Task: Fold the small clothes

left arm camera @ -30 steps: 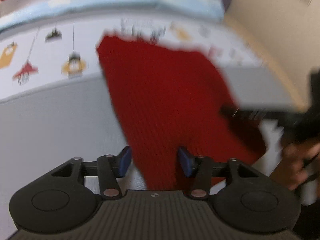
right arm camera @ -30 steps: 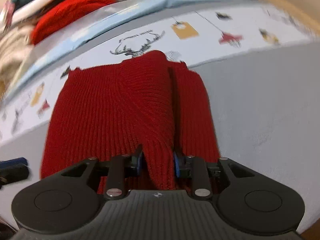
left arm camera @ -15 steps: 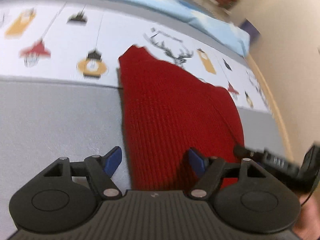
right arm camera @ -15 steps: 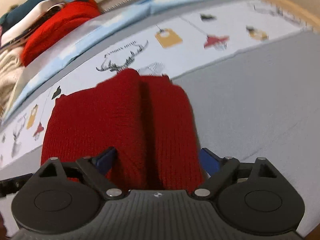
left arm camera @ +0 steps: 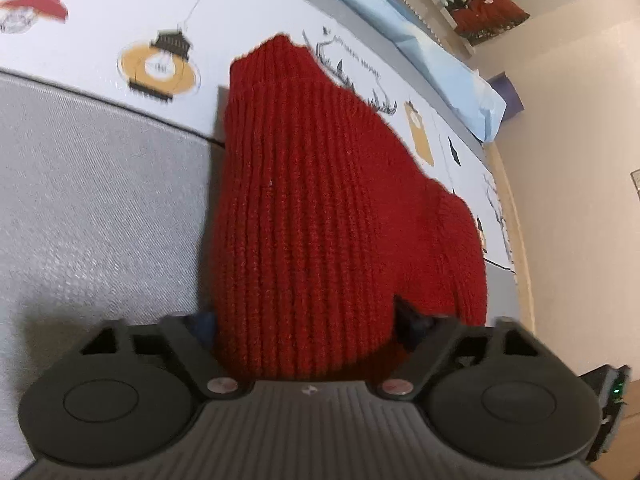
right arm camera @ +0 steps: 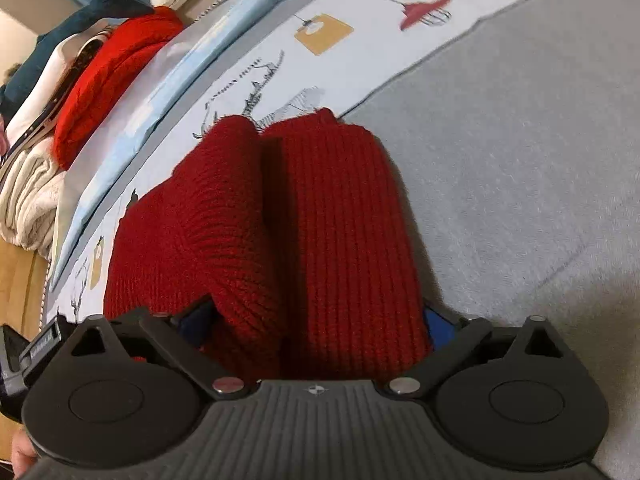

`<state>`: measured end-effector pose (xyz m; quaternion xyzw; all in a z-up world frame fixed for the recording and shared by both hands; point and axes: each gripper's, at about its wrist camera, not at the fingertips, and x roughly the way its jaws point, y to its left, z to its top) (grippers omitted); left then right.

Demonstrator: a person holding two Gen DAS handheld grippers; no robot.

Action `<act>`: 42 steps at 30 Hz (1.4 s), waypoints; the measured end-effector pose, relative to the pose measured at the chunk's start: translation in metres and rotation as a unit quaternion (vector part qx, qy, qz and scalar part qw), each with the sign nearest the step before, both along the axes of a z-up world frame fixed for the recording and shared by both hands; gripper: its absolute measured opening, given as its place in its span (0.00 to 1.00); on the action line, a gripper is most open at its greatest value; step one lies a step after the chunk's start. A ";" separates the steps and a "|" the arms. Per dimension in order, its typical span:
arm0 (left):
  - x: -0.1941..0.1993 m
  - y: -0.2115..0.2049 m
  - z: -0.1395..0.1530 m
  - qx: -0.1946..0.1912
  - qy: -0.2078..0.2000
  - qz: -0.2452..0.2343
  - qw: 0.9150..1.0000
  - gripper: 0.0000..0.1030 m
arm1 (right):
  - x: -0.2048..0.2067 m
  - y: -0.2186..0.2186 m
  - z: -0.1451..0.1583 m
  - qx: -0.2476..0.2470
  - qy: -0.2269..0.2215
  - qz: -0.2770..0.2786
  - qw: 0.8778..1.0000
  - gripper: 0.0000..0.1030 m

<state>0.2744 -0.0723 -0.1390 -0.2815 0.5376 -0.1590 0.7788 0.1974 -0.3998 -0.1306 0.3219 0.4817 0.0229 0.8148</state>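
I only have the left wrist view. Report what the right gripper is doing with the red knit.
Observer: The right gripper straddles the near end of the red knit. Its jaws are closing but stand wide, with the knit between them and the pads not yet pressing.
Operator: Describe the knit's top from that side.
Observer: A dark groove runs lengthwise and splits it into two rounded lobes.
Operator: Tell me what lies beyond it.
Observer: A pile of other clothes sits at the far left, with a bright red piece and a cream one among them.
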 end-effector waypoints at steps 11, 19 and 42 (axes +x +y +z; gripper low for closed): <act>-0.016 0.067 0.074 0.100 -0.045 0.002 0.994 0.64 | 0.008 0.080 0.034 -0.028 -0.053 0.061 0.996 0.41; -0.029 0.180 0.090 0.151 -0.029 0.033 0.988 0.73 | 0.013 0.197 0.044 0.011 -0.064 0.137 0.988 0.34; -0.110 0.221 0.078 0.168 0.013 -0.035 0.985 0.76 | -0.039 0.248 0.066 -0.069 0.041 0.208 0.975 0.66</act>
